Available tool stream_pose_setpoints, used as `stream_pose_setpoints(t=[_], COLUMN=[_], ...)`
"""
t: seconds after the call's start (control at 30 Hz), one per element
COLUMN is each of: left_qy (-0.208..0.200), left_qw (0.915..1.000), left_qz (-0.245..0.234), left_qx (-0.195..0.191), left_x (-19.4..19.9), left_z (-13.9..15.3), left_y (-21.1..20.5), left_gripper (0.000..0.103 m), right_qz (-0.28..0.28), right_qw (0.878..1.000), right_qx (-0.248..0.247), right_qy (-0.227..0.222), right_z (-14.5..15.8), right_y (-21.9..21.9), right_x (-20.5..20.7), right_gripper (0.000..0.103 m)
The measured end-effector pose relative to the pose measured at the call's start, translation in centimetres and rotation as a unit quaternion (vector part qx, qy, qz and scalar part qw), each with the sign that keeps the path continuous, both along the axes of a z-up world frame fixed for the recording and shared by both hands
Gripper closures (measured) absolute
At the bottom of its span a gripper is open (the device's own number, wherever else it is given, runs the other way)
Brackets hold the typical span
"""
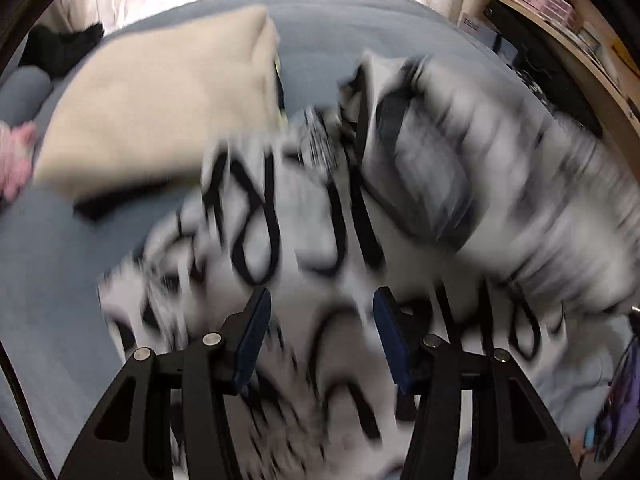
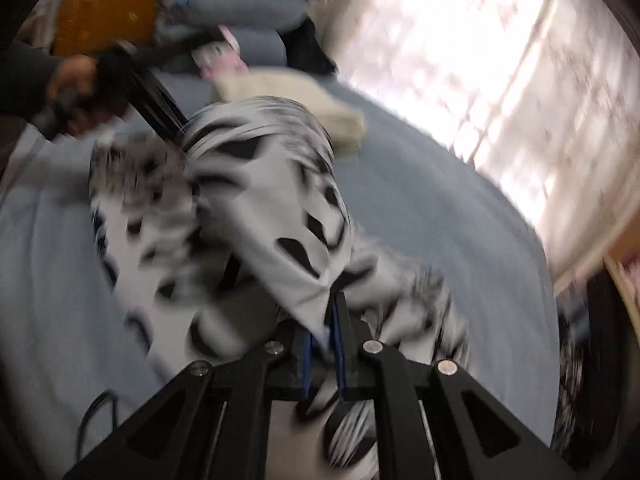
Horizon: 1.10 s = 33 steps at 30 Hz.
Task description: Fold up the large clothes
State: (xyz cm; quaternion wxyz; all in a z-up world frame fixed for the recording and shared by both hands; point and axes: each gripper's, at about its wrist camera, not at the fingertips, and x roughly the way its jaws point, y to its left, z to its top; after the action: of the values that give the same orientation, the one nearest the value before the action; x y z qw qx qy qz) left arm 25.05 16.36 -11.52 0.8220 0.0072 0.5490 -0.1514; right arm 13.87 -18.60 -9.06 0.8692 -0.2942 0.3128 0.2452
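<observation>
A white garment with black lettering (image 1: pixel 320 240) lies crumpled on the blue bed, blurred by motion. My left gripper (image 1: pixel 322 300) hovers just above it, jaws wide apart and empty. In the right wrist view the same garment (image 2: pixel 256 208) hangs in a bunched fold, and my right gripper (image 2: pixel 326 320) is shut on a corner of it, lifting it off the bed. The left gripper and the hand holding it (image 2: pixel 76 84) show at the upper left of that view, beside the cloth.
A folded beige garment (image 1: pixel 160 108) lies on the blue bedsheet (image 1: pixel 48 280) beyond the white one; it also shows in the right wrist view (image 2: pixel 288 92). Blue pillows (image 2: pixel 240 4) and a pink item (image 1: pixel 16 160) sit at the bed's head. A wooden shelf (image 1: pixel 560 28) stands right.
</observation>
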Motion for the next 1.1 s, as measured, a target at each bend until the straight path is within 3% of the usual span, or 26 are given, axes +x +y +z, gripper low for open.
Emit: stream_pose_setpoints(t=[0.13,0.2,0.23,0.27,0.3,0.33,0.4,0.47,0.57,0.67,0.8,0.97,1.1], left_qy=[0.025,0.035,0.038,0.041,0.040,0.037,0.032,0.035,0.041,0.049,0.087,0.069,0.066], left_qw=[0.9989,0.9970,0.9961,0.9948,0.9938,0.9920,0.9884,0.9826,0.9740,0.9670,0.9550,0.9406,0.9272], left_qz=[-0.010,-0.014,-0.015,-0.019,-0.021,-0.025,-0.025,-0.018,-0.005,0.009,0.026,0.032,0.040], left_qx=[-0.039,-0.067,-0.078,-0.092,-0.101,-0.118,-0.146,-0.181,-0.223,-0.250,-0.282,-0.331,-0.367], left_x=[-4.5,-5.9,-6.3,-6.7,-6.8,-6.9,-7.1,-6.3,-4.0,-2.4,-0.4,0.5,1.7], left_z=[-0.5,-0.4,-0.5,-0.3,-0.2,0.0,0.0,-0.5,-1.8,-3.8,-7.4,-8.5,-8.6], left_y=[0.4,0.2,0.1,0.0,0.0,-0.1,-0.6,-1.0,-0.5,-0.4,-1.2,-2.3,-3.6], left_gripper=[0.051,0.051,0.051,0.051,0.051,0.050,0.048,0.047,0.047,0.047,0.046,0.030,0.029], right_qz=[-0.089,-0.128,-0.142,-0.163,-0.175,-0.194,-0.216,-0.241,-0.251,-0.246,-0.245,-0.252,-0.268], right_qw=[0.991,0.972,0.961,0.942,0.931,0.908,0.867,0.814,0.768,0.757,0.761,0.757,0.757], right_qx=[0.069,0.160,0.192,0.239,0.265,0.311,0.379,0.447,0.507,0.527,0.521,0.524,0.525], right_qy=[0.066,0.118,0.139,0.169,0.183,0.205,0.243,0.283,0.302,0.298,0.299,0.298,0.283], right_z=[-1.5,-1.5,-1.6,-1.9,-2.3,-2.8,-4.2,-5.5,-6.5,-6.5,-6.5,-7.7,-8.5], right_y=[-1.9,-3.7,-4.2,-5.2,-5.4,-6.3,-7.1,-8.0,-8.4,-8.0,-7.3,-6.6,-6.6], right_x=[-2.0,-2.5,-2.5,-2.4,-2.4,-2.2,-2.1,-1.3,-1.0,-0.2,1.4,3.8,5.4], right_gripper=[0.090,0.088,0.082,0.072,0.068,0.063,0.062,0.062,0.057,0.056,0.055,0.055,0.055])
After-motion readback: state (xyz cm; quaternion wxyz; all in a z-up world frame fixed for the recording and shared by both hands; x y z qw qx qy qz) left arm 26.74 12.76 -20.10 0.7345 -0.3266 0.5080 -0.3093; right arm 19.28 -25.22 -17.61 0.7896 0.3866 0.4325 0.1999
